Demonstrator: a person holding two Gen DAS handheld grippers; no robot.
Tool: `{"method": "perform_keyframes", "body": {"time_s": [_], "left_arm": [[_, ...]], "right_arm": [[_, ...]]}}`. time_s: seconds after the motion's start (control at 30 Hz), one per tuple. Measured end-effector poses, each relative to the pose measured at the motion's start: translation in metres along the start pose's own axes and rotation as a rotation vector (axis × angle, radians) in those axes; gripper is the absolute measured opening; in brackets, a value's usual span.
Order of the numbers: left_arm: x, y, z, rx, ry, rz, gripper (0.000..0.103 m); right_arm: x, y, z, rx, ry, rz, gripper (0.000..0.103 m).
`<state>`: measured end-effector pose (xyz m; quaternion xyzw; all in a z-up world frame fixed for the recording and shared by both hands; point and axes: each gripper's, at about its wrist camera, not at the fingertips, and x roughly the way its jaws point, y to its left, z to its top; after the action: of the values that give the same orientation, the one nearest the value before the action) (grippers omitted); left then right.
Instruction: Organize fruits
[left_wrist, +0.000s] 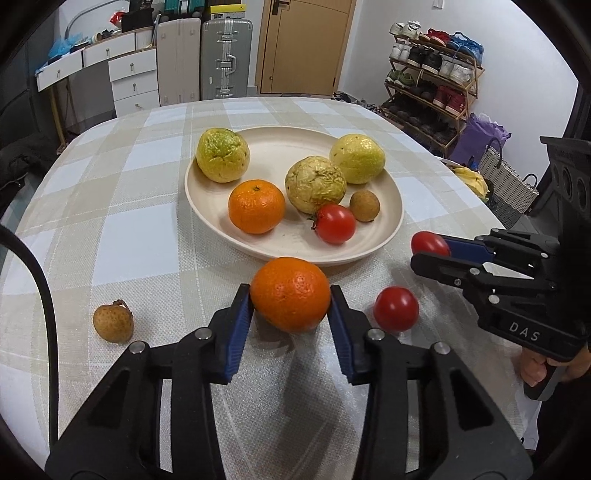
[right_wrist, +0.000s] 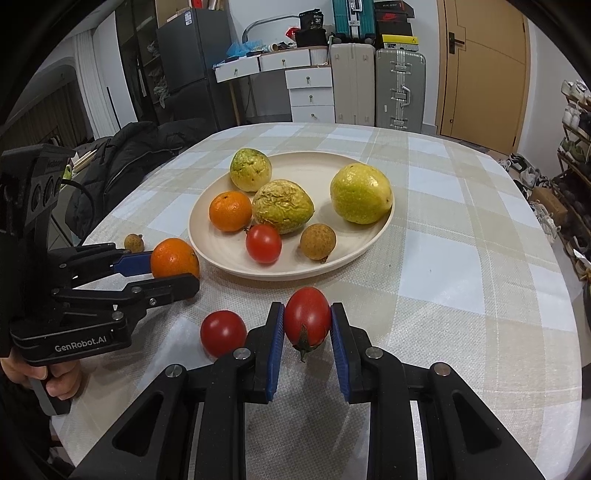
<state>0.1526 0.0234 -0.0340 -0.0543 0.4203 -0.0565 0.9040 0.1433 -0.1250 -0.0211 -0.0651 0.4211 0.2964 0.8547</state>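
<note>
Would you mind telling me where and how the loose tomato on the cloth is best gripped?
Grip the loose tomato across its round middle, coming from above at the near side. It is smooth, with bare cloth in front; the left gripper and right gripper flank it.

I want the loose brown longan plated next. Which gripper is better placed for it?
Left, once free: the longan lies on the left gripper side, far from the right gripper. Both are loaded now, with orange and tomato.
</note>
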Motion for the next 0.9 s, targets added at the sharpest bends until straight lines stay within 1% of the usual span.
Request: {"method": "perform_keyframes", "body": {"time_s": [0.23, 0.53, 0.67, 0.9], "left_arm": [[-0.007, -0.001, -0.004, 0.003, -0.025, 0.006, 0.038], [-0.023, -0.002, -0.005, 0.020, -0.073, 0.032, 0.038], [-0.031, 0.000, -0.003, 0.012, -0.093, 0.026, 0.038], [-0.040, 0.004, -0.001, -0.015, -0.129, 0.040, 0.038]], "right_arm": [[-0.003, -0.001, 0.000, 0.001, -0.008, -0.001, 0.025], [-0.008, -0.002, 0.001, 0.003, -0.029, -0.005, 0.025], [-0.010, -0.004, 0.002, 0.013, -0.039, -0.004, 0.025], [-0.015, -0.004, 0.002, 0.018, -0.059, 0.003, 0.025]]}}
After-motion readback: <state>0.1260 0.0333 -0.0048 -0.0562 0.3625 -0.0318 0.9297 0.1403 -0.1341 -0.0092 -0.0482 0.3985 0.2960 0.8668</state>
